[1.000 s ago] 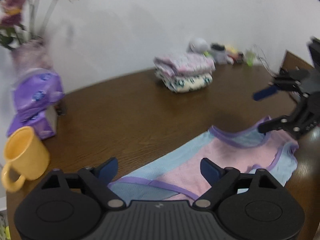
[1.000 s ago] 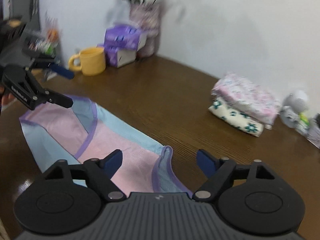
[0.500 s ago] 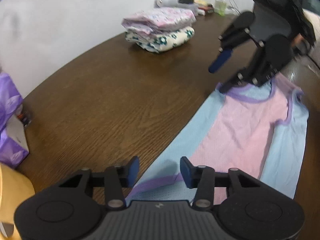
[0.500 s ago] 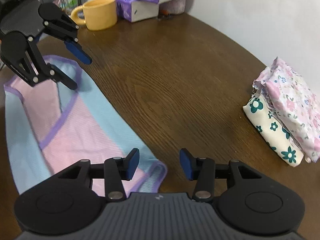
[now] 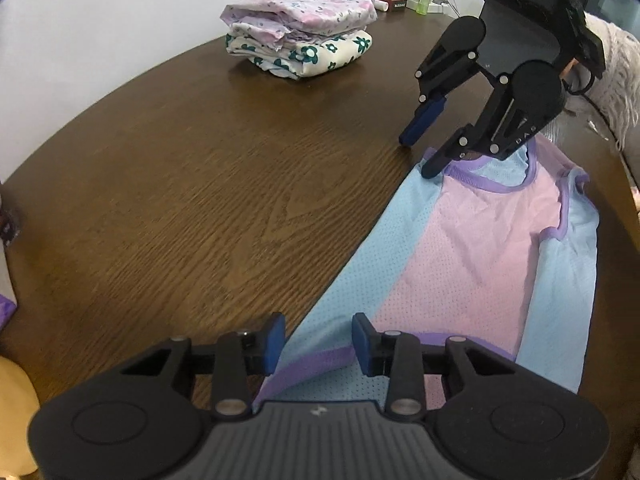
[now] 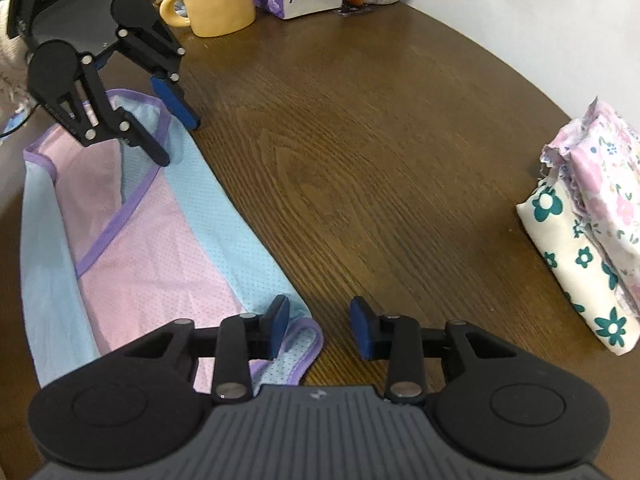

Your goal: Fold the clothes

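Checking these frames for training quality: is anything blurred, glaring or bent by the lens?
Left wrist view: sharp; fisheye bows the brown wooden table edge; dark vignette corners; soft sheen near the folded floral clothes stack. Right wrist view: the pink and blue mesh top shows crisp weave; the orange mug is sharp.

A dark wooden table (image 5: 208, 184) with a curved edge is filling the view, a plain white wall (image 5: 100, 20) running behind it from nine to twelve o'clock.
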The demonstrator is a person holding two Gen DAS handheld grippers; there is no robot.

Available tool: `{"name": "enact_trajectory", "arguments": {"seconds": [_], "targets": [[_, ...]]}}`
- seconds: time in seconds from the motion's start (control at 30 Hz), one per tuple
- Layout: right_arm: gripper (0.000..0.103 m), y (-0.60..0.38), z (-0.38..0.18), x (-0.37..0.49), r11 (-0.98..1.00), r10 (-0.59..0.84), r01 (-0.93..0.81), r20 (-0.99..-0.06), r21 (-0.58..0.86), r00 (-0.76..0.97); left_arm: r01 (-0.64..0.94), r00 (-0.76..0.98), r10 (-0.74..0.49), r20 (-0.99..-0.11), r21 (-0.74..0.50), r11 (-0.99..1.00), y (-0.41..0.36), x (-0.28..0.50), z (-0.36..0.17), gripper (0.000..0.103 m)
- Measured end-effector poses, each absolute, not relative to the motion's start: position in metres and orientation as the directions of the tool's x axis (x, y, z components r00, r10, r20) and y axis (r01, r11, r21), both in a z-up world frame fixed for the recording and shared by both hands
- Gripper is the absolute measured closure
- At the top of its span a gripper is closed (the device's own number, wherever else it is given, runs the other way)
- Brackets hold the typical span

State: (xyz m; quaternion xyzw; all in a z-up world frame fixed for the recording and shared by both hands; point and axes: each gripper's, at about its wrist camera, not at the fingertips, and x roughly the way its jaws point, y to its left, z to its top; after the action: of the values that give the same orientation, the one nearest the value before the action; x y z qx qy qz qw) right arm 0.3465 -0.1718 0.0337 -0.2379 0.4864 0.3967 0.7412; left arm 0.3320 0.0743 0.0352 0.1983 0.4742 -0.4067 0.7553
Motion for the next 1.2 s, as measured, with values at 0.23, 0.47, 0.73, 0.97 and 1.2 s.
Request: {"name": "enact_trajectory", "arguments": {"seconds": [0.23, 0.47, 0.73, 0.97, 1.2], "targets": [[0.077, -0.170, 0.037, 0.346, 0.541, 0.349, -0.840, -0.919, 0.038, 0.184, 0.832, 0.192, -0.406, -0.893, -0.072, 0.550, 0.070, 0.333, 0.035, 0.070], [0.087, -0.163, 0.040, 0.341, 0.515, 0.338, -0.857, -0.925, 0.027, 0.174, 0.840, 0.190, -0.364, -0.912, -0.041, 0.542, 0.066, 0.338, 0.034, 0.086], [0.098, -0.153, 0.039, 0.327, 0.478, 0.312, -0.877, -0.925, -0.044, 0.217, 0.849, 0.245, -0.308, -0.919, 0.050, 0.527, 0.052, 0.321, 0.034, 0.101], [0.099, -0.140, 0.041, 0.301, 0.447, 0.272, -0.874, -0.903, -0.189, 0.334, 0.819, 0.456, -0.197, -0.868, 0.323, 0.474, 0.029, 0.272, 0.029, 0.103], [0.100, -0.140, 0.060, 0.255, 0.421, 0.302, -0.834, -0.811, -0.358, 0.500, 0.683, 0.692, -0.192, -0.696, 0.544, 0.489, 0.032, 0.213, 0.035, 0.103]]}}
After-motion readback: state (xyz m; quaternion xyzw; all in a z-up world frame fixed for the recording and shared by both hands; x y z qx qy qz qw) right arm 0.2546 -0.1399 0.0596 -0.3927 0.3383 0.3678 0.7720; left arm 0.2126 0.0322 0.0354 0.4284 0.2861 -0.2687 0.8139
